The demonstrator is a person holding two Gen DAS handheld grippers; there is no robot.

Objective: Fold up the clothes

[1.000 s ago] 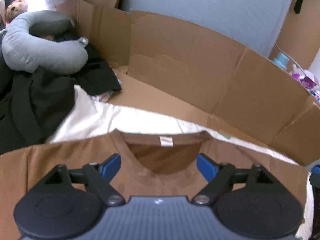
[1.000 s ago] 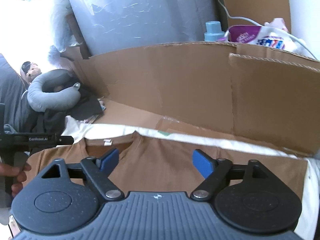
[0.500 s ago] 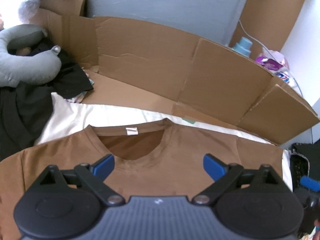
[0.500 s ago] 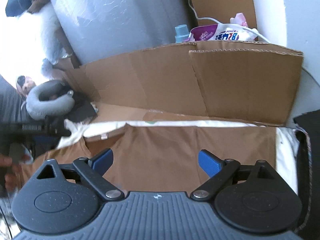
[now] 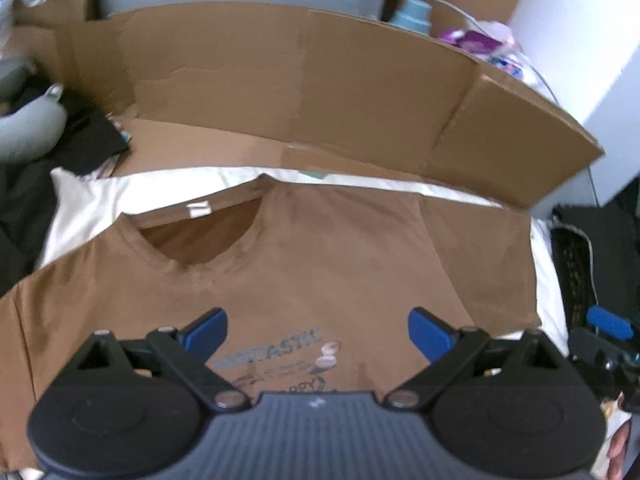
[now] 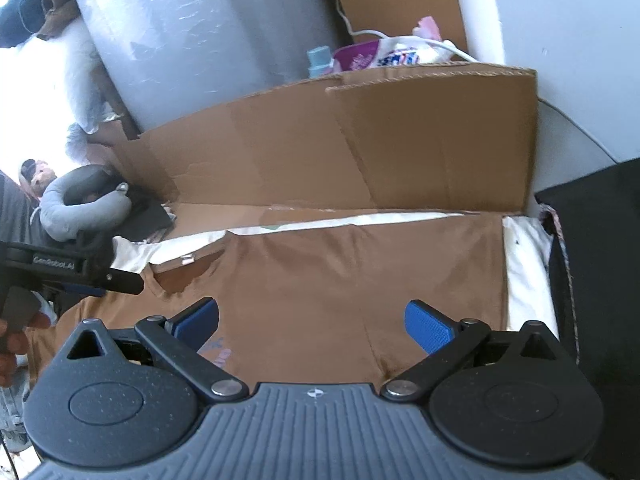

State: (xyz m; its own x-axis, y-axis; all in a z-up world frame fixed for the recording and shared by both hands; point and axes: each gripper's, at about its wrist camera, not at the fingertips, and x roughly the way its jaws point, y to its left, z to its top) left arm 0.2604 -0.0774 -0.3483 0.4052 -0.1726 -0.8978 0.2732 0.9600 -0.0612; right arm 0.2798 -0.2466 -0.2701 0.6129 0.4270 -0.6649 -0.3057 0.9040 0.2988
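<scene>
A brown T-shirt (image 5: 328, 264) lies spread flat, front up, on a white sheet (image 5: 80, 208), with its V-neck and white label (image 5: 199, 209) toward the far side. A grey print (image 5: 280, 350) shows on its chest. My left gripper (image 5: 318, 330) hovers open above the chest, nothing between its blue pads. My right gripper (image 6: 312, 322) is open too, above the shirt (image 6: 360, 280) on its right half, near the right sleeve. The other gripper's black body (image 6: 60, 268) shows at the left of the right wrist view, held by a hand (image 6: 16, 340).
A cardboard wall (image 5: 320, 80) stands along the far side of the sheet. A grey neck pillow (image 6: 76, 208) and dark clothes (image 5: 24, 184) lie at the left. A bottle (image 6: 320, 60) and packets sit behind the cardboard. A black object (image 6: 592, 280) borders the right edge.
Both grippers have pulled back toward me and shifted right across the shirt; more of the chest and the print show now. Both stay open.
</scene>
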